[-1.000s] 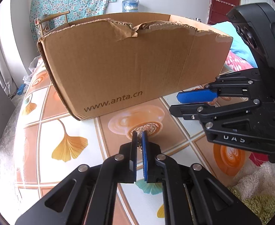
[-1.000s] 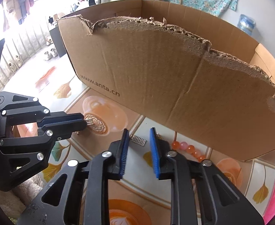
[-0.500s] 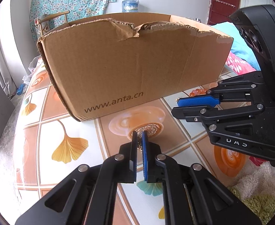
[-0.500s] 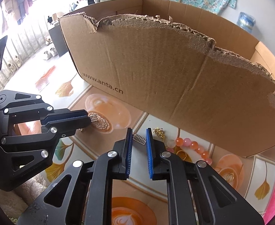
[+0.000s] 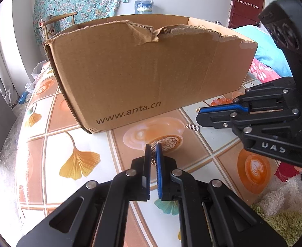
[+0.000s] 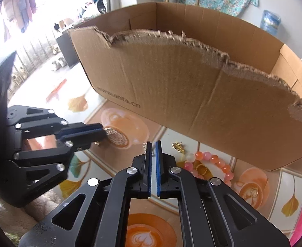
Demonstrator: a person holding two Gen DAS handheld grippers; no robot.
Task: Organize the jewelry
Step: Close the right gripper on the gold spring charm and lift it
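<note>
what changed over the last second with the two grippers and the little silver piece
The right gripper moved onto the small silver earring on the table, its jaws closing around it. The left gripper stayed shut on its gold chain; the cardboard box didn't move.

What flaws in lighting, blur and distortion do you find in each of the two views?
Left wrist view: evenly lit, sharp, but the fisheye bows the cardboard box. Right wrist view: daylight blows out the upper left corner, the box lettering is slightly smeared, and its torn edge curves.

Home living room, floral curtain [image 5: 79,2], wooden chair [image 5: 58,21], patterned tablecloth [image 5: 48,154], water jug [image 5: 143,6]
</note>
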